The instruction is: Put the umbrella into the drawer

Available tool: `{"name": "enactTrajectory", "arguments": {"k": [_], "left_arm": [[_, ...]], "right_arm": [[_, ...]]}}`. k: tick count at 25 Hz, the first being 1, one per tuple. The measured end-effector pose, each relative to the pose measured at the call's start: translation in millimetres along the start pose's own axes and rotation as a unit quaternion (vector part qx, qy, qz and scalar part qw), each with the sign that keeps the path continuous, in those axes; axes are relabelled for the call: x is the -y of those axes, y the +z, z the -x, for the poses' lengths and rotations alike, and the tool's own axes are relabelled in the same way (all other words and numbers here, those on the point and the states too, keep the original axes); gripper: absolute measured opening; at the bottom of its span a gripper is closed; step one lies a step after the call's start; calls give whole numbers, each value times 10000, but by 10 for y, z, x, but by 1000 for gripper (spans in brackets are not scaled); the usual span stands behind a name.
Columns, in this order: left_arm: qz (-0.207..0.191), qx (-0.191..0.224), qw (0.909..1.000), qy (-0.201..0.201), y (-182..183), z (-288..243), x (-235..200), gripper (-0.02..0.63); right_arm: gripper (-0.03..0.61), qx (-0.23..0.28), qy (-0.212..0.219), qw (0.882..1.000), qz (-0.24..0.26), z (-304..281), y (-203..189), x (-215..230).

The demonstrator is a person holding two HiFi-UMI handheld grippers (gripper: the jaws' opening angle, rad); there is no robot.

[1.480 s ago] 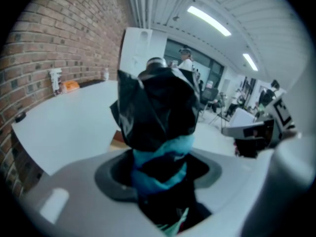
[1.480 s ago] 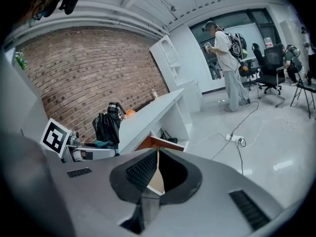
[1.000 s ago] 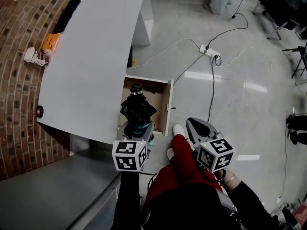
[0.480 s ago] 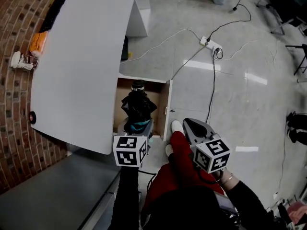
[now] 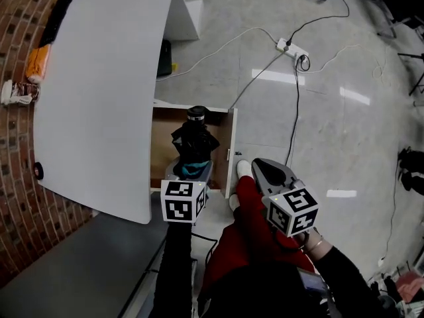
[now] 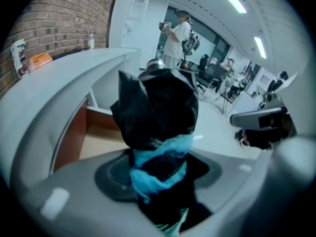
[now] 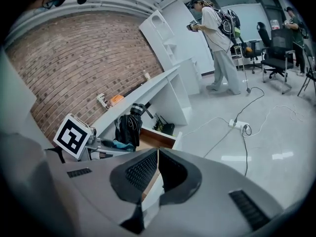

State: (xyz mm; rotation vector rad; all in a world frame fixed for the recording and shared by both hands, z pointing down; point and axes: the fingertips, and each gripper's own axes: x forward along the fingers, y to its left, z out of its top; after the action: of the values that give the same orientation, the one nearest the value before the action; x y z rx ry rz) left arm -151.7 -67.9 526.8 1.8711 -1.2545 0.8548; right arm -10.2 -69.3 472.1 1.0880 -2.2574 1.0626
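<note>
A folded black umbrella with a turquoise strap stands handle-up between the jaws of my left gripper, which is shut on its lower part. It hangs over the open wooden drawer under the white desk. The left gripper view fills with the umbrella between the jaws of the left gripper, and the drawer's floor lies below it at the left. My right gripper is shut and holds nothing, out beside the drawer's front panel. From the right gripper the umbrella shows above the drawer.
The white desk top overhangs the drawer's left side, with a brick wall behind it. A power strip and cables lie on the floor beyond. A red trouser leg and white shoe stand by the drawer front. People stand far back.
The left gripper has sunk with the umbrella, which now sits lower over the drawer's inside. The right gripper has also come down a little, staying shut.
</note>
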Motion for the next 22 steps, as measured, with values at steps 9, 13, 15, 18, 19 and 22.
{"name": "enactTrajectory", "arguments": {"k": [9, 13, 15, 18, 19, 22], "left_arm": [[9, -430, 9991, -31, -257, -320, -68, 262], [17, -593, 9982, -47, -325, -431, -128, 262], [11, -700, 9975, -70, -374, -497, -153, 262], [-59, -875, 9961, -92, -441, -598, -186, 262], [-82, -927, 9956, -101, -458, -626, -200, 262], [-94, -1061, 9942, -137, -501, -709, -235, 262]], "right_arm": [[11, -245, 45, 9997, -63, -189, -140, 94], [11, -307, 48, 9995, -105, -271, -172, 125], [11, -321, 37, 9994, -107, -307, -183, 146], [11, -334, 11, 9994, -125, -349, -184, 184], [11, -340, 2, 9993, -132, -362, -179, 195], [11, -363, -48, 9992, -134, -402, -165, 247]]}}
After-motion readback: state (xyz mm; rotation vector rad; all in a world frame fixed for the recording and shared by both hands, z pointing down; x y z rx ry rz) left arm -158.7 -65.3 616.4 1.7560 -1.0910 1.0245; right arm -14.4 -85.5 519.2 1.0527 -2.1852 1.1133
